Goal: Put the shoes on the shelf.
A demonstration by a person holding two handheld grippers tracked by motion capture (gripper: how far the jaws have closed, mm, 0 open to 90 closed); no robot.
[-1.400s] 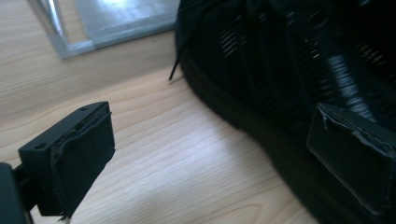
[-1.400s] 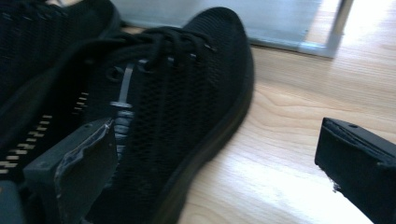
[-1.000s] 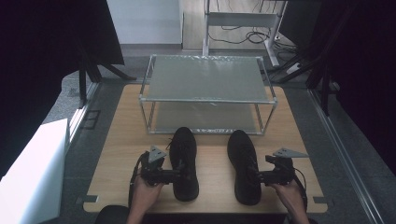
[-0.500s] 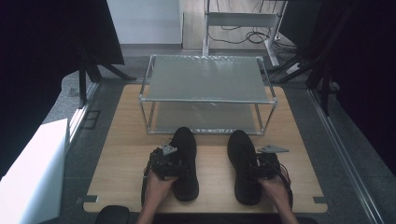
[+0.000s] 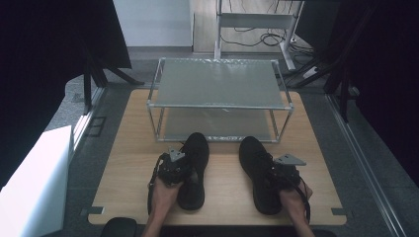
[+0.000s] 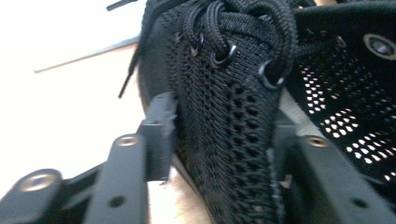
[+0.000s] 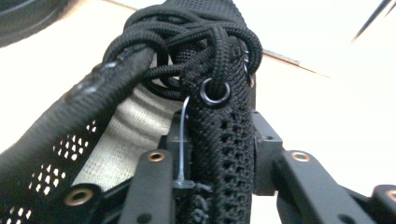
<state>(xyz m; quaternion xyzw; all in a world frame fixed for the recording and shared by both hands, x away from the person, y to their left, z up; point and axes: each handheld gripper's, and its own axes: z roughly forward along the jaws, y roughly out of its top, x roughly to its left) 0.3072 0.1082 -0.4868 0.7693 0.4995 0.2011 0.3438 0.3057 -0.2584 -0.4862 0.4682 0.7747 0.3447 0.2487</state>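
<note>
Left gripper [image 5: 184, 170] jaws just closed, clamped on left black sneaker [image 5: 194, 168] side wall. Right gripper [image 5: 273, 174] likewise clamped on right black sneaker [image 5: 258, 170]. Both sneakers sit on the counter [image 5: 128, 168] before the wire shelf rack [image 5: 220, 84].

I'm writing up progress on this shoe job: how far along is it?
Early stage. Done: both grippers have just closed on the shoes. In hand: the left gripper pinches the side wall of the left shoe, the right gripper the side wall of the right shoe. Left: both shoes rest on the table; the rack holds nothing, probably their destination.
</note>
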